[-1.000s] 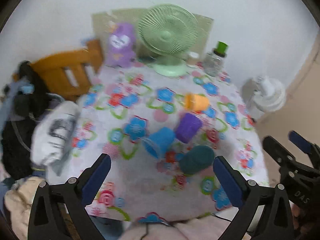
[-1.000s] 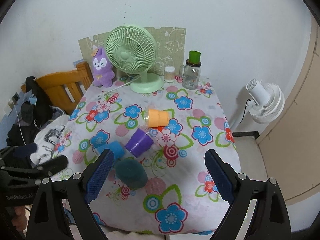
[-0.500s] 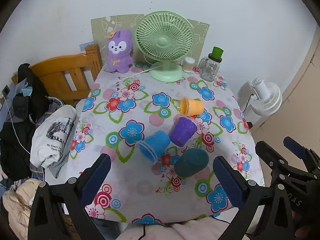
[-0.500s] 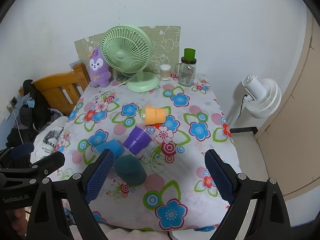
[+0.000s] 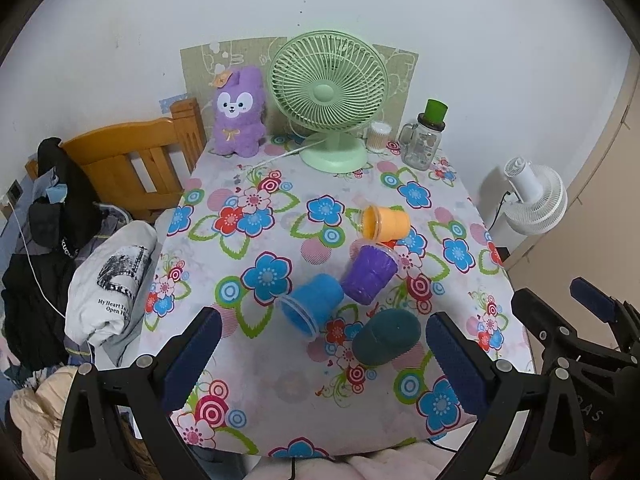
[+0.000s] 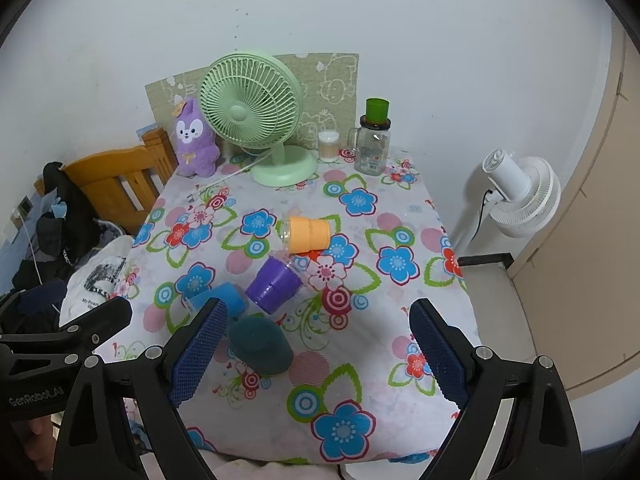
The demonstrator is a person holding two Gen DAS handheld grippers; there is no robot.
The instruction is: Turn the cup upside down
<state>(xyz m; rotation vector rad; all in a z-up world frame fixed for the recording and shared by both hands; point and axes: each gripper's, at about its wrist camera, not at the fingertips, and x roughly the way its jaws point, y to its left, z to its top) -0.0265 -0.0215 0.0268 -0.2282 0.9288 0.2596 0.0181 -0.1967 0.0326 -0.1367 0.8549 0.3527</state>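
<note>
Several plastic cups lie on their sides on the flowered tablecloth point(image 5: 248, 352): an orange cup point(image 5: 386, 223) point(image 6: 308, 233), a purple cup point(image 5: 370, 273) point(image 6: 274, 285), a blue cup point(image 5: 311, 305) point(image 6: 224, 299) and a dark teal cup point(image 5: 386, 342) point(image 6: 260, 345). My left gripper point(image 5: 320, 360) is open and empty, held above the table's near edge, short of the blue and teal cups. My right gripper point(image 6: 318, 354) is open and empty, above the near edge, its left finger beside the teal cup.
A green desk fan point(image 5: 328, 92), a purple plush toy point(image 5: 239, 112), a small jar point(image 5: 379, 134) and a glass mug with a green lid point(image 5: 424, 140) stand at the table's back. A wooden chair point(image 5: 132, 160) with clothes is left; a white floor fan point(image 5: 532, 196) right.
Both views have pulled back and steadied, and the table sits a little farther off. The cups have not moved. Both grippers stay open.
</note>
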